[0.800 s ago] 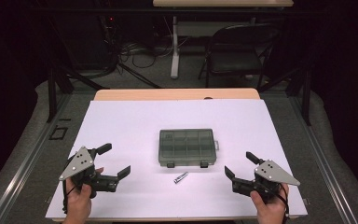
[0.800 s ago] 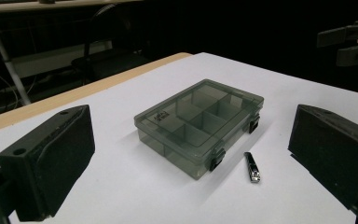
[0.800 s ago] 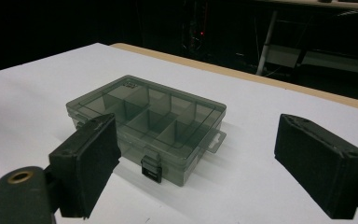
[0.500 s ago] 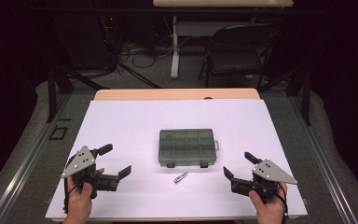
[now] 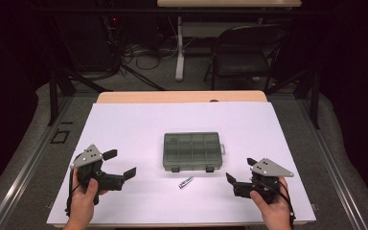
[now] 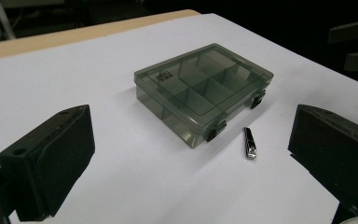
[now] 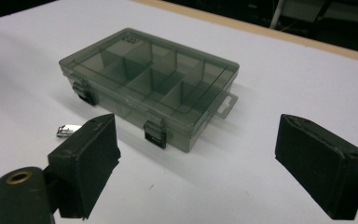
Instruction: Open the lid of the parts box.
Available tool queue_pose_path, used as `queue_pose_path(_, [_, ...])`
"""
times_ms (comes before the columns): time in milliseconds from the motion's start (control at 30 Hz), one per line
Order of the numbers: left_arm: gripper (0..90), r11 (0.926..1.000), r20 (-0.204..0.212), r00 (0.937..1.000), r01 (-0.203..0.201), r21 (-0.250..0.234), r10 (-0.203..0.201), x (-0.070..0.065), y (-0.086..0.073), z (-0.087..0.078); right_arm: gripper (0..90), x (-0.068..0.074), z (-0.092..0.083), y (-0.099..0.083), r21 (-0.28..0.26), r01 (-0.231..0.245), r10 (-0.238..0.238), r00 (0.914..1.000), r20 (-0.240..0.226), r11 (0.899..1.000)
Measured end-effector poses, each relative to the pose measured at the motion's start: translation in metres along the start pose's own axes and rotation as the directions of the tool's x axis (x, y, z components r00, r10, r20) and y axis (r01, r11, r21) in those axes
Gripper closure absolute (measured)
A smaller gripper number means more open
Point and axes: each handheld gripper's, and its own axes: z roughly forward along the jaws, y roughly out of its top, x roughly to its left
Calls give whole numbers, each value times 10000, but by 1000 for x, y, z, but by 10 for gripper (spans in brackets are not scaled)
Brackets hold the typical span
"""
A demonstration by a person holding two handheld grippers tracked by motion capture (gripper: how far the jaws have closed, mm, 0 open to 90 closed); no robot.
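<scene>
Left gripper (image 5: 120,164): black fingers (image 6: 51,163) spread wide, nothing between them, hovering at lower left of the high view. Right gripper (image 5: 239,171): fingers (image 7: 86,161) likewise wide apart and empty, at lower right.

Between the two, just below frame centre, lies a small shiny metal nail clipper (image 5: 186,182), flat on the white surface (image 5: 124,129), just in front of the box and apart from it. Judgement: light, stiff, slick-plated and low-lying; likely to skate when pinched. Best taken across its narrow sides near mid-length.

Behind it sits a smoke-grey translucent plastic compartment box (image 5: 192,151), lid down, two dark latches (image 7: 154,134) on the near edge, hang tab at its right end. Inner dividers show through; compartments look empty. Judgement: light, rigid, smooth walls; steady it by the short ends while a latch is lifted.
</scene>
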Motion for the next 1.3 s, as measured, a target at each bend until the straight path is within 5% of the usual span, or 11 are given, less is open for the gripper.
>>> queue_pose_path(67, [2, 9997, -31, 10000, 68, 245, -67, 1, 3, 2, 128, -2, 3, 6, 652, -1, 7, 10000, -96, 9979])
queue_pose_path(367, [2, 9915, -79, 9982, 599, 1152, -594, 10, 18, 12, 128, -9, 13, 29, 1734, 534, -500, 9985, -242, 9834])
queue_pose_path(500, [2, 9898, -24, 9976, 688, 1251, -690, 10, 25, 17, 85, -9, 17, 38, 1672, 846, -782, 9959, -449, 9823])
queue_pose_path(633, [2, 9881, 181, 9970, 720, 1356, -751, 8, 32, 26, 82, -8, 24, 46, 1623, 616, -560, 9977, -387, 9848])
queue_pose_path(800, [6, 9867, 334, 9994, 73, 1626, -129, -3, 39, 42, 163, -1, 31, 52, 1407, 983, -923, 9946, -480, 9852])
queue_pose_path(900, [139, 9875, 148, 9998, -146, 1570, 124, -7, 41, 47, 259, 2, 36, 52, 1311, 1216, -1188, 9925, -291, 9839])
queue_pose_path(1000, [173, 9885, 158, 9998, -161, 1504, 139, -7, 44, 54, 337, 4, 40, 52, 1362, 1310, -1291, 9914, -225, 9820])
queue_pose_path(1233, [531, 9891, 237, 9997, -141, 1468, 107, -13, 45, 67, 524, 6, 50, 43, 1473, 954, -884, 9947, -534, 9845])
queue_pose_path(1300, [552, 9889, 144, 9998, -134, 1483, 114, -16, 43, 73, 527, 7, 52, 41, 1429, 955, -885, 9946, -546, 9851])
